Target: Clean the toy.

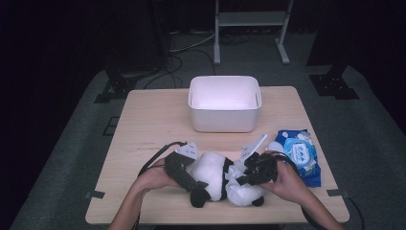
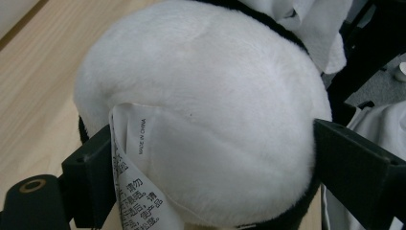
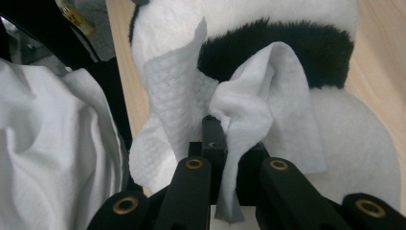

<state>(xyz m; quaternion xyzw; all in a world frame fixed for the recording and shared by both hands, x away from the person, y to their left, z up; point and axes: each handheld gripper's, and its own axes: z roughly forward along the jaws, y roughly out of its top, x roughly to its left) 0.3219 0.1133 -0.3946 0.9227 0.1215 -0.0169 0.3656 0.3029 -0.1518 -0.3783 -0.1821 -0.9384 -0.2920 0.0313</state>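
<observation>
A black-and-white panda plush [image 1: 215, 175] lies near the table's front edge. My left gripper [image 1: 191, 179] is shut on its white body [image 2: 206, 91], one jaw on each side, and a sewn-in care label [image 2: 136, 189] hangs by the left jaw. My right gripper [image 1: 246, 175] is shut on a crumpled white wipe [image 1: 233, 177]. In the right gripper view, the right gripper [image 3: 225, 143] holds the wipe [image 3: 273, 96] against the plush, over its black fur band [image 3: 306, 48]. A person's hands hold both grippers.
A white rectangular bin [image 1: 225, 122] stands at the back middle of the wooden table [image 1: 143, 129]. A blue pack of wet wipes [image 1: 299, 153] lies at the right, close to the right hand. Cables trail from both grippers.
</observation>
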